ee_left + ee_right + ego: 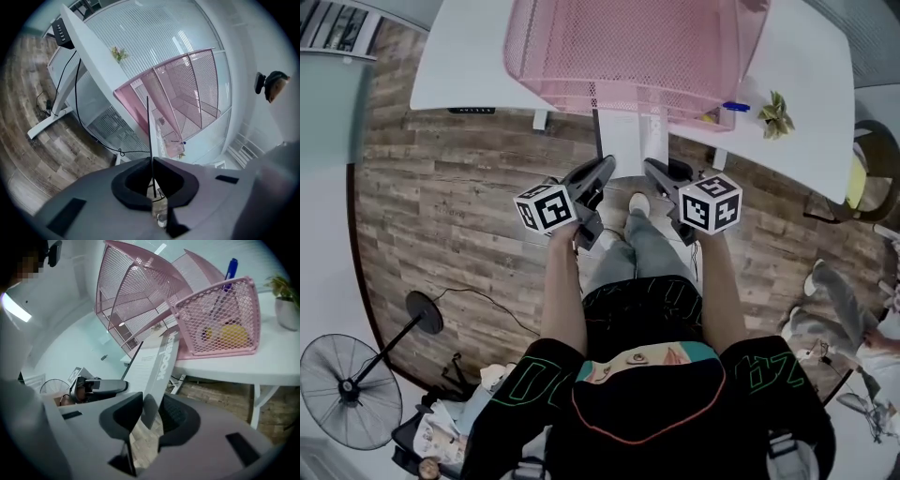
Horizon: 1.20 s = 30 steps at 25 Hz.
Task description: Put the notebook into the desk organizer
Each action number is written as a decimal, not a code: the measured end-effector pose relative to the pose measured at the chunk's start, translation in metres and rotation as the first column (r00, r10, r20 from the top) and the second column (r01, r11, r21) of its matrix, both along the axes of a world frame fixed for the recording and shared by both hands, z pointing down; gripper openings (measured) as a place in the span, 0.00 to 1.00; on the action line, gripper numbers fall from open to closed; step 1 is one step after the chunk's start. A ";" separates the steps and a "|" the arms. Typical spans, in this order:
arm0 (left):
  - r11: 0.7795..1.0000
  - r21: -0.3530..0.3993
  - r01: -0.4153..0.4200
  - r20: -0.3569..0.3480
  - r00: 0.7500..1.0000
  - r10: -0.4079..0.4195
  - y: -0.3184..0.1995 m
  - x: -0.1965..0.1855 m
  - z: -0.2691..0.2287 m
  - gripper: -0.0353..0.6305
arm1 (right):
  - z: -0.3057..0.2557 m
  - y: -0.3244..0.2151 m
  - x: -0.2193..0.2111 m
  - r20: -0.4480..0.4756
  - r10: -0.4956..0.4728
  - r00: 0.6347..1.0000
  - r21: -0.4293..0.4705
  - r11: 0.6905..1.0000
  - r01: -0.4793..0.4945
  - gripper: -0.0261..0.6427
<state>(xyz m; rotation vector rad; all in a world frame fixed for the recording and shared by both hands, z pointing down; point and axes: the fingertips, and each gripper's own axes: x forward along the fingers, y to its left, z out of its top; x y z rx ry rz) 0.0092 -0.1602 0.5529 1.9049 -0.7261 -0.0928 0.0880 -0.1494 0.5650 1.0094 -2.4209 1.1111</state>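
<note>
Notebook point(628, 141) is up in the air btw the two grippers, standing on edge, just short of the desk's front and not in the organizer. L gripper point(602, 173) has its jaws pinched right together on the notebook's thin dark edge. In the L gripper view the notebook point(149, 136) shows edge-on as a black line running from the jaws toward 12 o'clock. R gripper point(654, 173) stands part open. In the R gripper view its jaws sit apart w/ the notebook's point(157, 364) lower corner btw them, grey printed spine facing the camera and floor showing under the corner. The pads don't seem to press on it.

Head view, outward from the grippers: at 12 o'clock the pink mesh desk organizer point(628, 47) stands on the white desk point(459, 56), dividers tall and slanted. Whether the notebook's far end touches it, can't tell. At approx 1 o'clock sits a low pink mesh bin point(220, 319) right beside the organizer, holding a blue pen point(229, 268) and sth yellow. At 2 o'clock, near the desk's front edge, is a small potted plant point(776, 114). At 6 o'clock are the person's own legs and one shoe point(639, 202) on the wood-plank floor point(441, 216). At 8 o'clock, well apart, a standing fan point(347, 389). At 10 o'clock, a dark control panel point(472, 111) under the desk's edge.
</note>
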 end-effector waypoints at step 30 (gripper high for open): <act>0.999 0.010 -0.036 0.014 0.999 0.036 -0.076 0.012 -0.017 0.30 | -0.002 -0.032 -0.021 -0.283 0.013 0.959 0.053 0.999 0.002 0.08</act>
